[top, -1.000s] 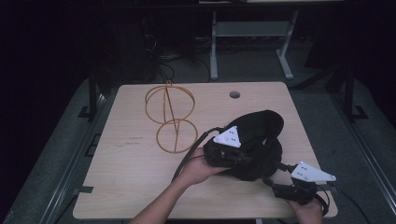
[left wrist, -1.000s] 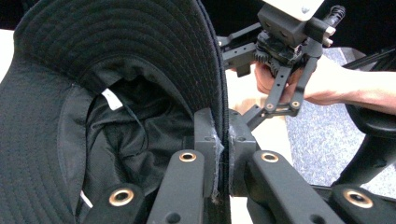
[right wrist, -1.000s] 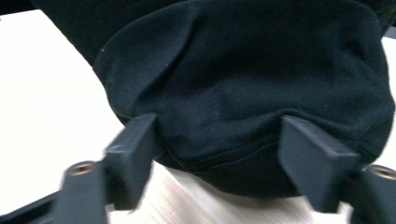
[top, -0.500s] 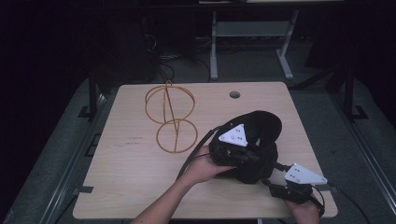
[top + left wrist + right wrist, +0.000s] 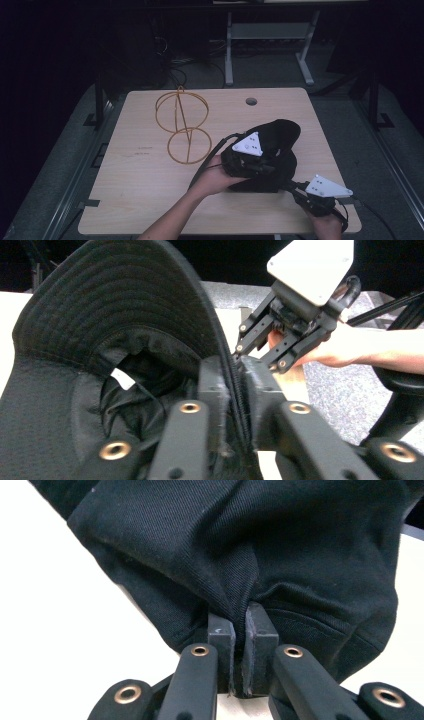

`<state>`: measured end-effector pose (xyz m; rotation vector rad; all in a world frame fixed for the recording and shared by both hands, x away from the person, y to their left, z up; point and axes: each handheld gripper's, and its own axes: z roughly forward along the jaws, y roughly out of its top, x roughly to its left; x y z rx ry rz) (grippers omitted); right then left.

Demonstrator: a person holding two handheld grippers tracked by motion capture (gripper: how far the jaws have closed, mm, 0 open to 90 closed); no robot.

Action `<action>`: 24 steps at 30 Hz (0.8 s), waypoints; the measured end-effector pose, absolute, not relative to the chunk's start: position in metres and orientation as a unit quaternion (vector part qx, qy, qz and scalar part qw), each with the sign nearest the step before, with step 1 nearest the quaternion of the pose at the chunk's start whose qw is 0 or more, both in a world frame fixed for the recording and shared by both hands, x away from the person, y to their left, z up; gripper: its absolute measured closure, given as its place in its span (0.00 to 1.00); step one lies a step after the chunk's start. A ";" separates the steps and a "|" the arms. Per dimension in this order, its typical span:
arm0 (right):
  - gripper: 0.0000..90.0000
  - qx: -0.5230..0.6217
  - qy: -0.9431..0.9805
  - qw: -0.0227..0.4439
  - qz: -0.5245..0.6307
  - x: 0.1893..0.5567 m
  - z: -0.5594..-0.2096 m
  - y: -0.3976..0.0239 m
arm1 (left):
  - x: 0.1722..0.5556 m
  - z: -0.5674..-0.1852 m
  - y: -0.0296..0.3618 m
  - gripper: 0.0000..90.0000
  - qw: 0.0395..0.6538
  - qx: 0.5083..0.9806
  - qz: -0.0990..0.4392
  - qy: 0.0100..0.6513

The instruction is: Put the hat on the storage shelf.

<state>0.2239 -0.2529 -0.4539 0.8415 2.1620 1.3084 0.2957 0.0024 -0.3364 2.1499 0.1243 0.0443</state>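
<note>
Item: black cap [image 5: 280,145], cloth, with a stitched brim; it sits on the right half of the table [image 5: 140,200], toward the near edge, held at two places. Left gripper [image 5: 250,162]: carried in the person's left hand [image 5: 215,177], grey three-cornered plate uppermost, set against the cap's left side; in the left gripper view its jaws are clenched on the edge of the brim [image 5: 130,295], which arches up and over to the left, with the cap's dark inner lining and a small white label [image 5: 122,379] below it. Right gripper [image 5: 300,192]: held in the right hand [image 5: 327,225] at the table's near right corner, touching the cap's near right side; in the right gripper view its jaws are closed tight on a pinched fold of the crown fabric [image 5: 240,595], the cloth bunching up from between them, pale tabletop to the left. The left gripper view also shows the right gripper [image 5: 260,347] farther off, its tips at the brim's edge. Table: light wood top with a round hole [image 5: 251,101] near the far edge. Other item: orange wire stand [image 5: 182,127], two hoops joined by a rod, lying on the left-centre of the table, well apart from the cap. Surroundings: dark floor, cables and a pale metal frame [image 5: 270,45] beyond the far edge.
</note>
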 end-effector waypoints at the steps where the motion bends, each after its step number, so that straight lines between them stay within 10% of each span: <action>1: 0.94 0.310 0.786 0.235 0.479 0.223 -0.453 -0.254 | 0.295 -0.337 0.003 0.83 0.469 0.882 0.022 0.051; 11: 0.94 0.319 0.779 0.225 0.491 0.224 -0.446 -0.262 | 0.292 -0.334 0.018 0.52 0.454 0.887 0.045 0.069; 24: 0.94 0.334 0.778 0.212 0.489 0.227 -0.435 -0.263 | 0.281 -0.331 0.059 0.42 0.477 0.871 0.071 0.098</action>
